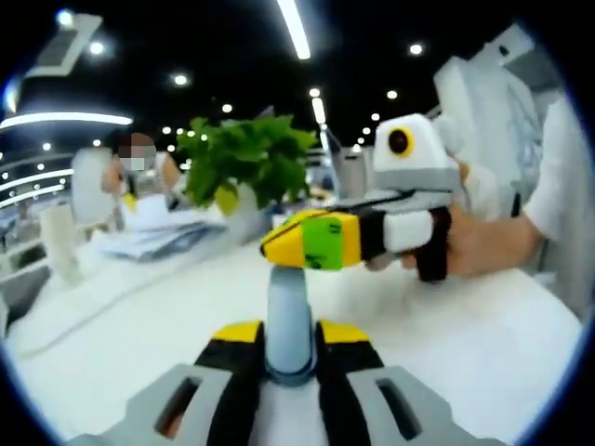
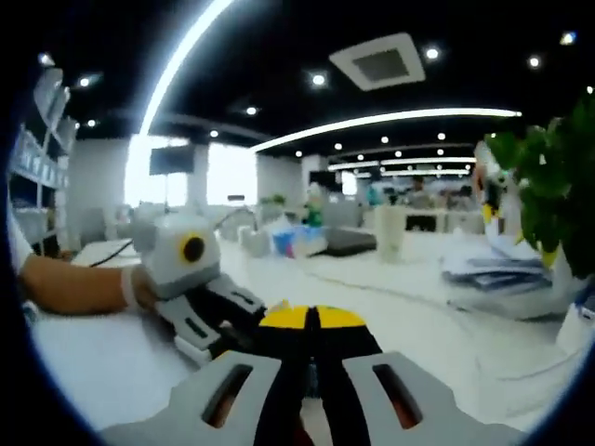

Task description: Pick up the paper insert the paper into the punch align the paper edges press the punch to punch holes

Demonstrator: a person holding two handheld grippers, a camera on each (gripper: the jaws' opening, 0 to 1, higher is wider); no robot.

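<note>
White table (image 1: 483,344) runs under a dark ceiling with strip lights. Left gripper (image 1: 290,348) is clenched on an upright grey-blue punch handle (image 1: 289,311). Right gripper (image 1: 311,240) reaches in just above that handle, a hand (image 1: 474,243) holding it (its jaws meet tip to tip). Papers (image 1: 153,237) lie well behind the handle, beside a green plant (image 1: 246,163).

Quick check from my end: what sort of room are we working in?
Likely a large open-plan office or lab: long white tables, ceiling strip lights, stacked papers beside a potted plant.
</note>
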